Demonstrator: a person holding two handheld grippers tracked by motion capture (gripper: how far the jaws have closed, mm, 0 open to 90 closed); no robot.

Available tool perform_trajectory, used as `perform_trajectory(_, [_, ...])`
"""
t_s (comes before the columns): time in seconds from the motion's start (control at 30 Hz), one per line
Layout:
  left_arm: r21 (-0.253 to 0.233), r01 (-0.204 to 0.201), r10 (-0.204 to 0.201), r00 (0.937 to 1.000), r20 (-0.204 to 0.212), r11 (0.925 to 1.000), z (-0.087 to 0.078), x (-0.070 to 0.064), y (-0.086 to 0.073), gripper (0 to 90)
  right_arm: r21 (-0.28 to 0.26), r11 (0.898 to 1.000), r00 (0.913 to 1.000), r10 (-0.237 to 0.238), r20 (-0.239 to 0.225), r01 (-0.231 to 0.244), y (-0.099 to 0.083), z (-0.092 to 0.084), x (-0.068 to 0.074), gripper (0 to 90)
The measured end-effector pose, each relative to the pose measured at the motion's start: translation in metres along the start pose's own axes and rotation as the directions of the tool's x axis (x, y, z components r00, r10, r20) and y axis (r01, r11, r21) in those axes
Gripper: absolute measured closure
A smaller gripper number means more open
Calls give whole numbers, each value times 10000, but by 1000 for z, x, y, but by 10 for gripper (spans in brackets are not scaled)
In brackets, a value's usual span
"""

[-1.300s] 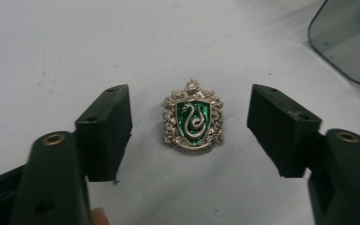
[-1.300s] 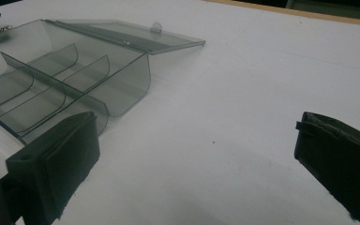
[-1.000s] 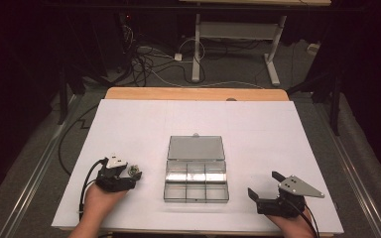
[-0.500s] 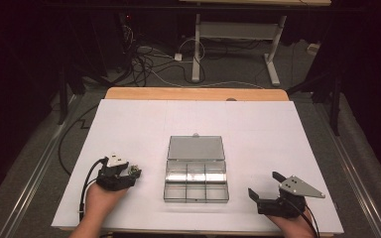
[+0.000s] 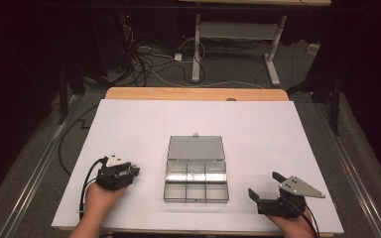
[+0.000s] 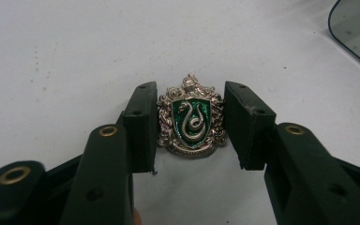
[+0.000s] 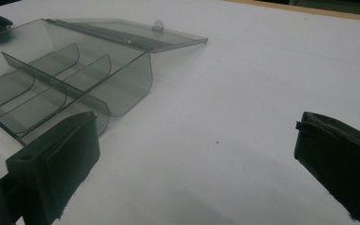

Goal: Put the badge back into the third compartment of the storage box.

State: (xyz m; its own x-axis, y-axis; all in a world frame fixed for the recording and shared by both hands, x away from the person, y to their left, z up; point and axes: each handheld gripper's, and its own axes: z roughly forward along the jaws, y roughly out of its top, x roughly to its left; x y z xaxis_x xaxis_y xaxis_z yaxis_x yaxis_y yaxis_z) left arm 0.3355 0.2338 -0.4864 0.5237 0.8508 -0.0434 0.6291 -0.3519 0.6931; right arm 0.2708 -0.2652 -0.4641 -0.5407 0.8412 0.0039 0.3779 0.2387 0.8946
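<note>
Lab-like room – dark surround, tangled floor cables, white-covered test table.

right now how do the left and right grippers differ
The left gripper has a green and silver snake badge between its jaws, which have just been closing toward it; the right gripper has nothing between its jaws.
The left jaws stand narrow, with a slim gap still showing on each side of the badge; the right jaws stand wide apart.
The right gripper faces the open clear box.
Both sit low over the white table.
</note>
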Motion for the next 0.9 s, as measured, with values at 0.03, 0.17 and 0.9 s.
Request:
perform_trajectory(0.03, [1, 0, 0, 10000, 9, 10000, 0, 0, 0, 555, -3, 10000, 10000, -15, -2, 15, 0, 0, 0, 13])
perform_trajectory(0.17, [-12, 4, -4, 10000, 29, 10000, -1, 0, 0, 556, -1, 10000, 10000, -16, 4, 16, 0, -1, 0, 13])
perform_trajectory(0.9, [-445, 12, 8, 9990, 450, 9990, -9, -1, 0, 558, 434, 9989, 9999, -155, -30, 156, -3, 4, -1, 4])
